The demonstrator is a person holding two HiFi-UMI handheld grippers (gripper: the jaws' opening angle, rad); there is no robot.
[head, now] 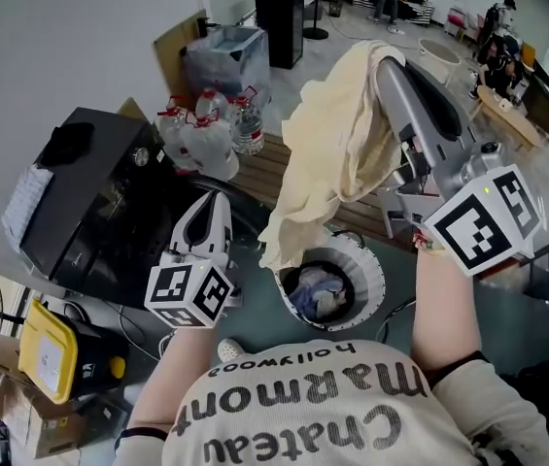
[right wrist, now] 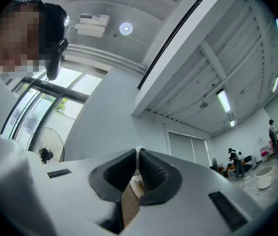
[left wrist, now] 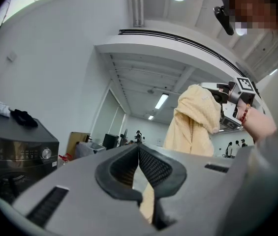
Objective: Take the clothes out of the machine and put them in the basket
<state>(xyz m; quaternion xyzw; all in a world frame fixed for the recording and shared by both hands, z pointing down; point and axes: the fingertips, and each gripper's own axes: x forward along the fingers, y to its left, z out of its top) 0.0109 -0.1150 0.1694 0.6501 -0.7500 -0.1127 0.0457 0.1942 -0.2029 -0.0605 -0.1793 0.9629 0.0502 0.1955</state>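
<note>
One pale yellow garment (head: 337, 153) hangs pinched in the right hand-held gripper (right wrist: 139, 156) over the part-filled round white basket (head: 369, 278), not yet dropped. The left hand-held gripper (left wrist: 139, 149) is closed, empty.

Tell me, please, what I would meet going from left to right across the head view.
yellow case → black machine → left gripper → cream garment → right gripper
</note>
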